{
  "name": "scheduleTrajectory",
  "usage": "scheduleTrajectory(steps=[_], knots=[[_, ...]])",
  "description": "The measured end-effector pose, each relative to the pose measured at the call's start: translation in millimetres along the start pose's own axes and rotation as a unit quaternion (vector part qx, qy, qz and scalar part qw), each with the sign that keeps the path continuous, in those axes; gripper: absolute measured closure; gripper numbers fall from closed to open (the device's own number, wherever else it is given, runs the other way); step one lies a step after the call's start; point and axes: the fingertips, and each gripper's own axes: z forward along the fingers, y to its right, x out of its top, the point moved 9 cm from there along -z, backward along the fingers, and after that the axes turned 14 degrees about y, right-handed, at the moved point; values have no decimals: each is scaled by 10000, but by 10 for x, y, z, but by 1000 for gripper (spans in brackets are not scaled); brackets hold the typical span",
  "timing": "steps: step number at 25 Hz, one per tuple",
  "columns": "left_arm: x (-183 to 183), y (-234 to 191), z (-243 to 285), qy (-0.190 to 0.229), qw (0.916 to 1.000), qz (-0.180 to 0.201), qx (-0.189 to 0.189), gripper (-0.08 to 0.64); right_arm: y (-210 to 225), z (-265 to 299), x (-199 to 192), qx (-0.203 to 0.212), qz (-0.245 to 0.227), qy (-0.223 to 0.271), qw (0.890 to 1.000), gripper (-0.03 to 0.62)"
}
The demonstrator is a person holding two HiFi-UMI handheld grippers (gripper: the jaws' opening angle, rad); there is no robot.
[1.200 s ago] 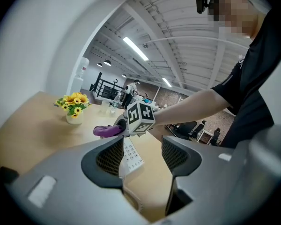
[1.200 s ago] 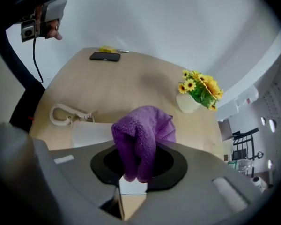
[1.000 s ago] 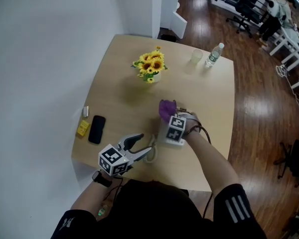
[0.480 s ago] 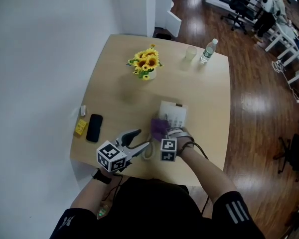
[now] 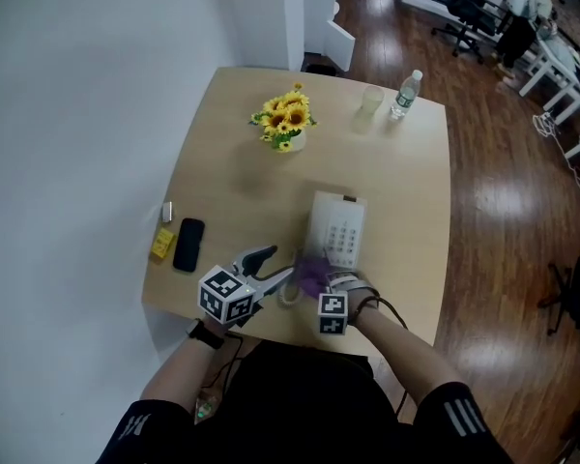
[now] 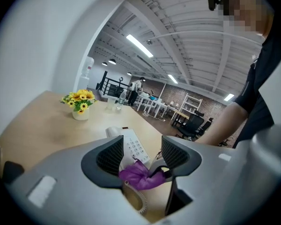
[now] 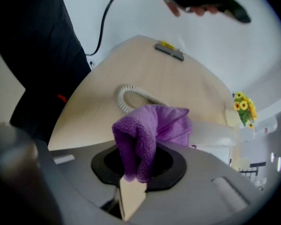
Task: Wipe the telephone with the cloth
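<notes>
The right gripper (image 5: 321, 286) has its jaws clamped on a bunched fold of the purple cloth (image 5: 312, 273). It points steeply down at the near-left corner of the white telephone (image 5: 337, 228). The telephone lies flat near the middle of the table (image 5: 232, 162), keypad (image 5: 341, 234) up. The cloth's loose end hangs ahead of the jaws and overlaps the telephone's edge, but no view shows whether it actually presses on the plastic. The left gripper (image 5: 267, 263) hovers just beside it. Its jaws stand partly apart with nothing between the pads, and it aims across the coiled cord (image 5: 290, 294) toward the same corner.

The step in hand looks like a wiping stroke along the telephone, with most of the body probably not yet covered. To do it well, the right gripper should lay the cloth's free bulk on the surface, not the hard jaw tips, and tilt enough that the fabric trails flat. 1 long, even pass up the keypad probably beats short dabs, since the keys could catch loose folds. The telephone looks light and may slide under sideways pressure, so the left gripper could steady the near edge. Both grippers should stay clear of the cord, because snagging it would drag the telephone.
</notes>
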Motion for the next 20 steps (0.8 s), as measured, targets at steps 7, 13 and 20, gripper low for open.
scheduleTrajectory(steps=[7, 13, 20], knots=[[-72, -186, 766, -467, 9974, -175, 529, 310, -1, -1059, 31, -1387, 2404, 2120, 9370, 514], [-346, -402, 1478, -1313, 9801, 147, 1479, 281, -132, -1745, -413, -2292, 3765, 3154, 8404, 514], [-739, -594, 1846, -2127, 9517, 374, 2181, 253, -355, -2173, -850, -2847, 4515, 3423, 7733, 514]])
